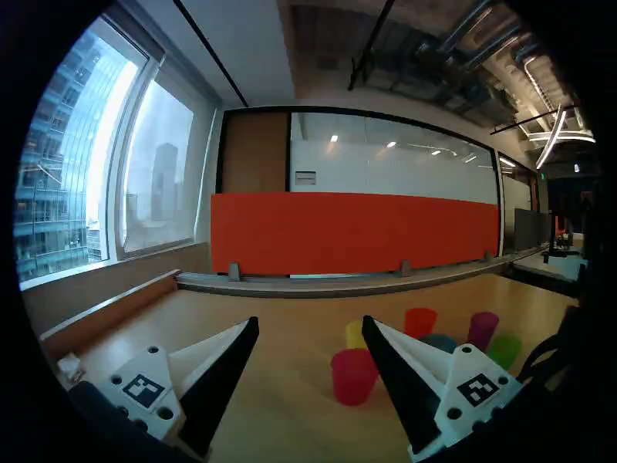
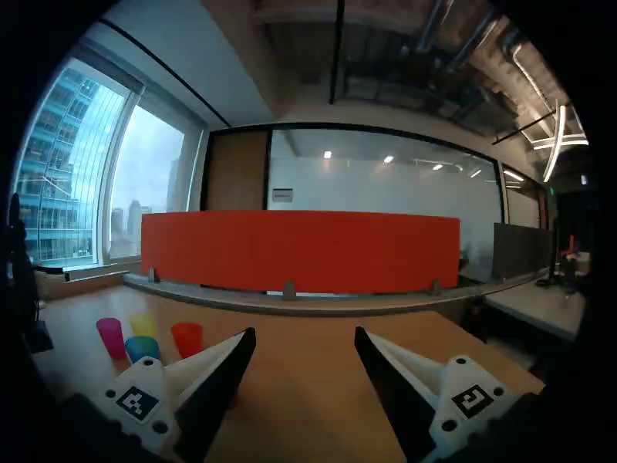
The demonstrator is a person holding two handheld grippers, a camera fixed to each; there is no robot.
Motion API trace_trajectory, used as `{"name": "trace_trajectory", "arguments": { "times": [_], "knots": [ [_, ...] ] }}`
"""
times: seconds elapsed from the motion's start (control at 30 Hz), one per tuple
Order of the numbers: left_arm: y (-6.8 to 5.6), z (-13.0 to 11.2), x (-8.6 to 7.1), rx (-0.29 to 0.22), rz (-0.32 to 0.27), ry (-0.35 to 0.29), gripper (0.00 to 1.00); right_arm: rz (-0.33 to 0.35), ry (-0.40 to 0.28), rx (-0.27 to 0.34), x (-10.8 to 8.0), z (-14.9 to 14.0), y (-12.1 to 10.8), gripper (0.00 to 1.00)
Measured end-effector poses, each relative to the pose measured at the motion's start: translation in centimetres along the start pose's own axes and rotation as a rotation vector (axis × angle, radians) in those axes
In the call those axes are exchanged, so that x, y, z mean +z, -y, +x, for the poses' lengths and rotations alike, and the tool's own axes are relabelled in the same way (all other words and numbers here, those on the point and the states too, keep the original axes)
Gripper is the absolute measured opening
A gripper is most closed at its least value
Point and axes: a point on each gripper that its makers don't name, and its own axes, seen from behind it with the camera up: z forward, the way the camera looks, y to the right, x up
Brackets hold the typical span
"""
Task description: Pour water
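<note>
We hold the left gripper (image 1: 309,319) and right gripper (image 2: 305,330) with fingers open, gripping nothing. The cups (image 1: 354,376) stand clustered on the bench (image 1: 231,305), ahead of the left fingers.

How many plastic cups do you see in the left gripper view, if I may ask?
6: pink cup nearest, yellow cup behind it, orange cup, teal cup, magenta cup farther right, green cup rightmost. More may be hidden.

No legible text, labels or numbers.
</note>
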Motion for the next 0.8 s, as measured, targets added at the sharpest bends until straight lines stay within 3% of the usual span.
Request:
{"name": "trace_trajectory", "arguments": {
  "times": [0.3,0.6,0.8],
  "knots": [
    [-0.6,5.8,0.3,0.004,-0.045,0.013,1.0,0.029,0.013,-0.031,0.0,3.1,1.1,0.99],
    [-1.9,10.5,0.7,0.009,-0.104,0.015,1.0,0.101,0.045,0.067,0.1,7.6,2.6,0.99],
    [-3.0,12.2,0.8,0.01,-0.148,0.012,1.0,0.13,0.027,0.088,-0.1,10.4,2.7,0.99]
  ]
}}
